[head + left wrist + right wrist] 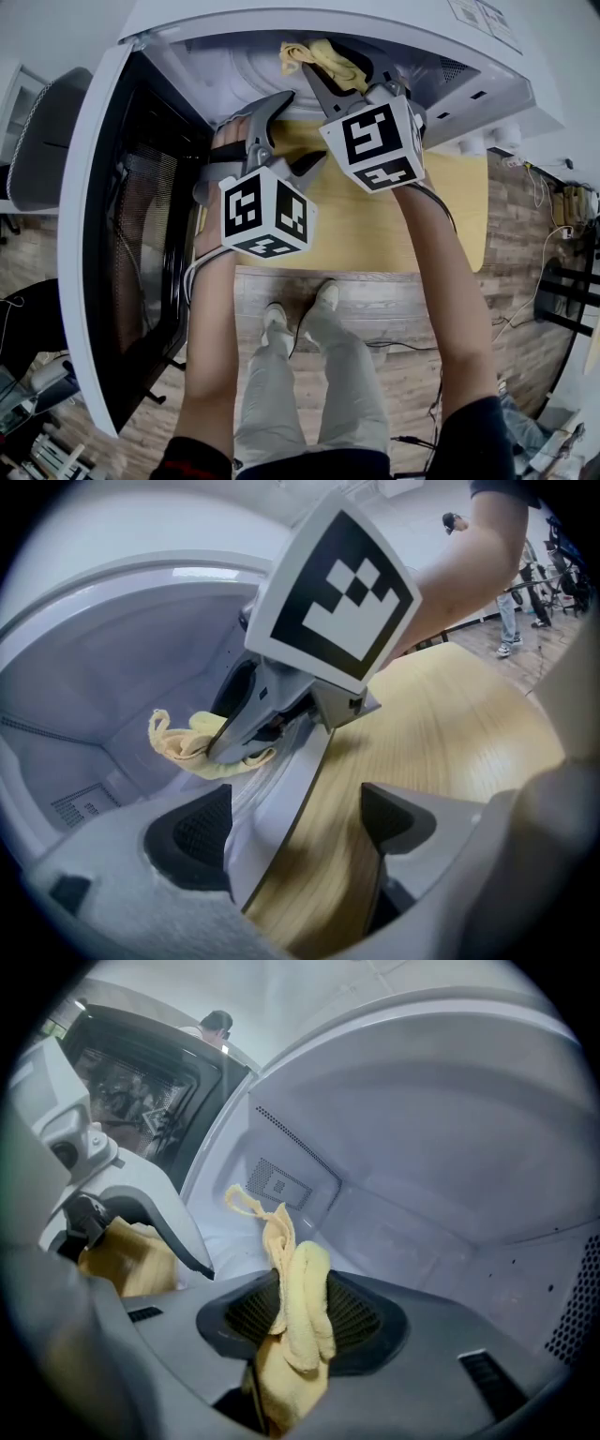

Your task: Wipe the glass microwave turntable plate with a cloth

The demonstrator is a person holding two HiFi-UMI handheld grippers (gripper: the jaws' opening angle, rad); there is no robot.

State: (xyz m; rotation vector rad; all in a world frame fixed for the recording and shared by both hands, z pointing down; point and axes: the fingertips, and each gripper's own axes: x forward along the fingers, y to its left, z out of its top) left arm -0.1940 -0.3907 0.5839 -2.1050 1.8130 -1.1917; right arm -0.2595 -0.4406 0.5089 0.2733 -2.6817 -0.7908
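My right gripper (345, 80) reaches into the open microwave (234, 66) and is shut on a yellow cloth (323, 58). In the right gripper view the cloth (298, 1309) bulges up from between the pads of that gripper (300, 1326) over the white cavity floor. My left gripper (292, 136) is at the cavity's front sill, open. Its dark pads (199, 832) stand wide apart, with the sill and a faint ribbed rim of the glass plate (247, 797) between them. The cloth (195, 742) lies just beyond, under the right gripper's finger.
The microwave door (122, 244) hangs open at the left. The microwave stands on a light wooden table (375, 225). The cavity's white walls and a vent grille (274, 1183) close in around the right gripper. The person's legs and a wooden floor are below.
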